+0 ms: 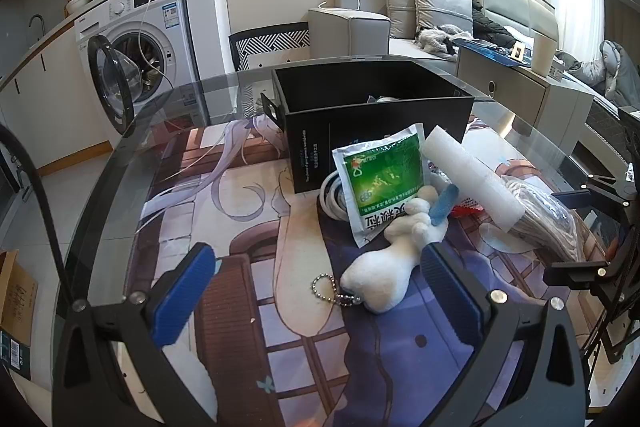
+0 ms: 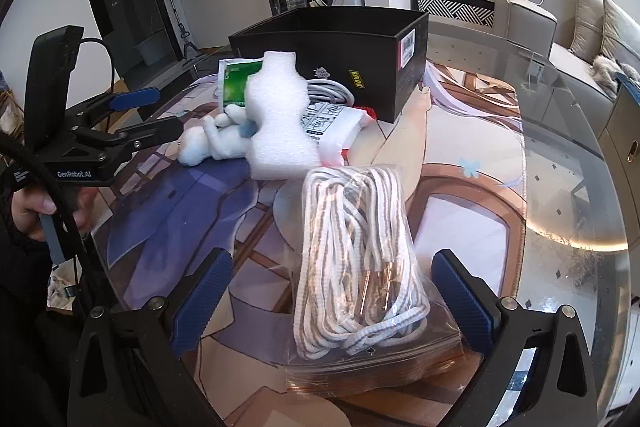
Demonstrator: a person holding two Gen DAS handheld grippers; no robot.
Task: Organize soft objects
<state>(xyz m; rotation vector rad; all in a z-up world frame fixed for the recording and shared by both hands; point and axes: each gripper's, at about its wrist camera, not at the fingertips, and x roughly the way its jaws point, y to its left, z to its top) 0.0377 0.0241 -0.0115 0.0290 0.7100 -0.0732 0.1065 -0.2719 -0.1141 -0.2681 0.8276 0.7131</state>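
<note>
A white plush toy (image 1: 384,275) with a ball chain lies on the printed mat, between my left gripper's (image 1: 316,291) open fingers and close to the right pad (image 1: 448,287). Behind it sit a green packet (image 1: 380,179), a white foam piece (image 1: 472,179) and a black open box (image 1: 372,115). A clear zip bag of striped white cords (image 2: 352,259) lies flat between the spread fingers of my right gripper (image 2: 334,299), which is open around it. In the right wrist view my left gripper (image 2: 156,113) stands open beside the plush toy (image 2: 212,143) and the foam piece (image 2: 280,115).
A coiled white cable (image 2: 332,93) and a white packet with a red edge (image 2: 336,127) lie against the black box (image 2: 332,59). The round glass table's rim (image 2: 592,163) curves past on the right. A hand (image 2: 32,211) holds the left gripper's handle. A chair (image 1: 272,43) stands behind the table.
</note>
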